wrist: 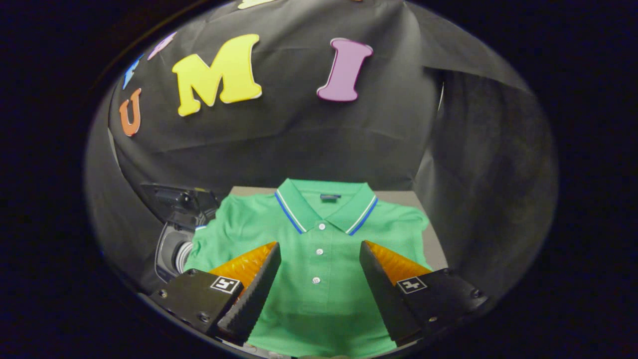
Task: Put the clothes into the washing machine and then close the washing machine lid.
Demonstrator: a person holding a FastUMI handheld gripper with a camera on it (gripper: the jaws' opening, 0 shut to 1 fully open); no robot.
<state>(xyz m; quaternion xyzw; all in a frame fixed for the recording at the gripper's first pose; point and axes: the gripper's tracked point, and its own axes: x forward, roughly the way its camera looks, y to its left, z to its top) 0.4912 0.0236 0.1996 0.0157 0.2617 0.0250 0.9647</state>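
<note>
The gripper [320, 252] stands with its two fingers [255, 289] spread wide apart, nothing held between them and neither one pressing on anything. Each finger shows a ridged inner face, and each carries a small square marker [225, 284] on the block behind it. The gripper looks down and forward over a green polo shirt [319, 299], which is the landmark for all the rest.

The shirt lies flat and face up, spread out, with its front showing in the gap between the fingers and running on beyond them. Its button placket sits midway between the two fingers; three pale buttons [319, 252] run in a line up to the neck. The collar [326, 204] lies at the far end of the shirt, beyond the fingertips, folded open, and edged with a white and a blue stripe. A small dark label shows inside the neck. The sleeves spread out to either side of the collar, the left sleeve passing behind the left finger.

Under the shirt lies a grey table top [432, 238], showing as a bare strip past the collar and beside the right sleeve.

Just off the shirt's left sleeve stands the washing machine [172, 247], a dark housing with a round opening turned towards the shirt. Its lid [177, 199] stands raised above that opening, so the machine is open. Whether the sleeve touches the machine cannot be told
</note>
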